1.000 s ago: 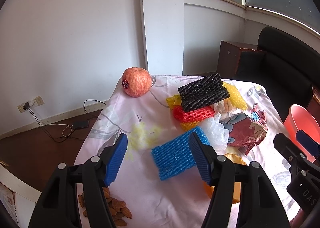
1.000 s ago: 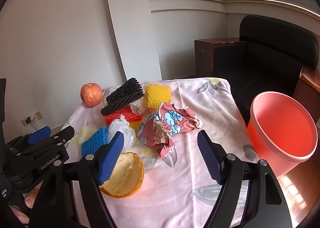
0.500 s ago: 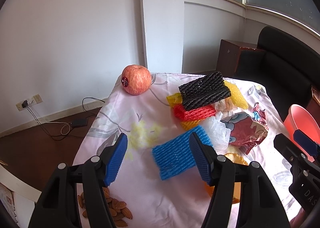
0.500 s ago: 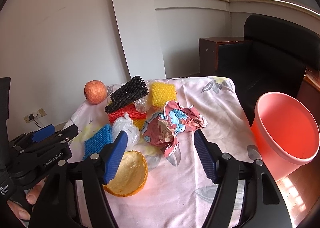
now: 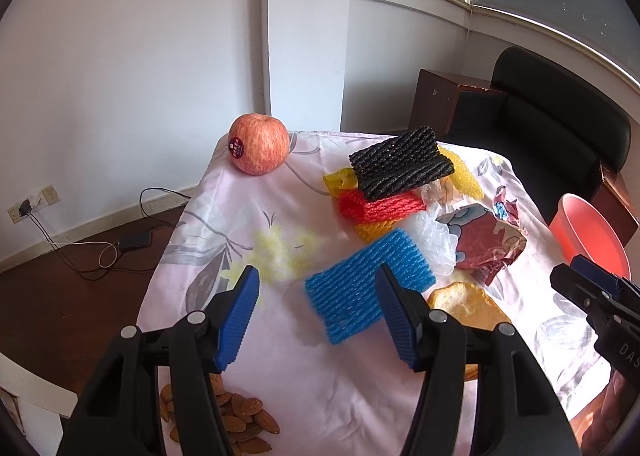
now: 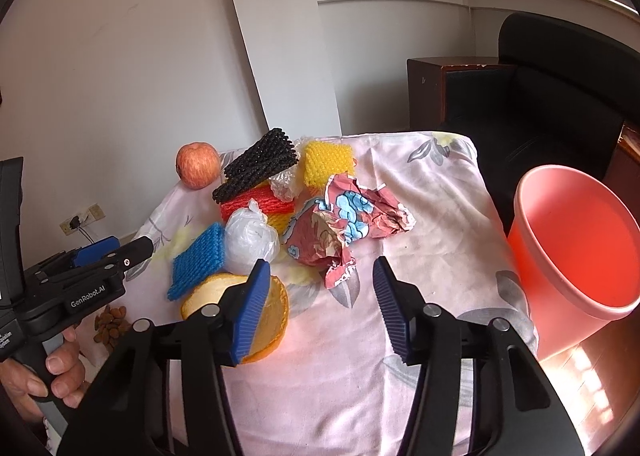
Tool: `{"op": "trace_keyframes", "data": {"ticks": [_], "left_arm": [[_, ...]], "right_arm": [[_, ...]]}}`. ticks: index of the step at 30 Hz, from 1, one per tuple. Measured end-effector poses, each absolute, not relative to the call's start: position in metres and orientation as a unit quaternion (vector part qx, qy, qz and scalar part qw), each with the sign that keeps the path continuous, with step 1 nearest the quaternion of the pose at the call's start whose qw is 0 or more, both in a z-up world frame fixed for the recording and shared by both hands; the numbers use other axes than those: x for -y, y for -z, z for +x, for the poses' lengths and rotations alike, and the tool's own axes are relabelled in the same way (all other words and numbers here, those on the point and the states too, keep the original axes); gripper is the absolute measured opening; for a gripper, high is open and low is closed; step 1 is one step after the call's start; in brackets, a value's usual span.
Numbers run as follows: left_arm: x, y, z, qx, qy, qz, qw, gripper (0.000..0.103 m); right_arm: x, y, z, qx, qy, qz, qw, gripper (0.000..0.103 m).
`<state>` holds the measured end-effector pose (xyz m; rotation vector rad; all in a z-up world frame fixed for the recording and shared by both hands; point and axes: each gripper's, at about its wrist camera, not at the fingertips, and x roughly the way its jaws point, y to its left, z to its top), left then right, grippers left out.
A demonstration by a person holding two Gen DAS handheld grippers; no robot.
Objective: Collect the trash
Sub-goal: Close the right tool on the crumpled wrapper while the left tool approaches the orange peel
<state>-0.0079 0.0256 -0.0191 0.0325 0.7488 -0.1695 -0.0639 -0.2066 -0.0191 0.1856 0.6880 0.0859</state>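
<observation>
The blue net (image 5: 368, 283) lies mid-table, just ahead of my left gripper (image 5: 318, 316), its long axis slanting toward the far right corner. Both grippers are spread and empty; my right gripper (image 6: 320, 308) is nearer the wrapper (image 6: 344, 228) and the bin (image 6: 576, 240) off the table's right edge.

I count foam nets near the apple (image 5: 259, 144): one black (image 5: 401, 163), one red (image 5: 380, 205), one blue (image 5: 370, 285), and at least two yellow, one (image 6: 328, 162) behind the black and one (image 5: 339, 179) showing under it; the orange-yellow piece (image 5: 372, 230) below the red may be a third, I cannot tell. One white plastic bag (image 6: 250, 240). One crumpled printed wrapper (image 6: 348, 222). One orange peel half (image 6: 256, 308). One pile of almonds (image 5: 236, 420), individual count not resolvable. One pink bin (image 6: 576, 244). Two claws: left (image 5: 316, 320), right (image 6: 318, 310).
</observation>
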Motion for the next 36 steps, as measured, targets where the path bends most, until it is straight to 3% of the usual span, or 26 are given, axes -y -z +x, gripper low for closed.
{"op": "trace_keyframes", "data": {"ticks": [8,20,25,28,36], "left_arm": [[-0.038,0.035,-0.016,-0.381,0.131,0.008,0.915,0.051],[-0.004,0.054,-0.008,-0.407,0.185,0.054,0.893,0.037],[-0.012,0.034,-0.012,-0.404,0.22,0.005,0.888,0.037],[-0.005,0.027,-0.014,-0.396,0.23,0.012,0.889,0.037],[0.003,0.031,-0.012,-0.398,0.225,0.015,0.889,0.037]], "right_arm": [[0.213,0.026,-0.066,-0.357,-0.082,0.111,0.924,0.042],[0.224,0.036,-0.059,-0.382,-0.091,0.141,0.909,0.04],[0.227,0.039,-0.057,-0.387,-0.098,0.154,0.904,0.04],[0.225,0.04,-0.049,-0.39,-0.1,0.157,0.902,0.034],[0.222,0.029,-0.018,-0.366,-0.072,0.133,0.918,0.034]]}}
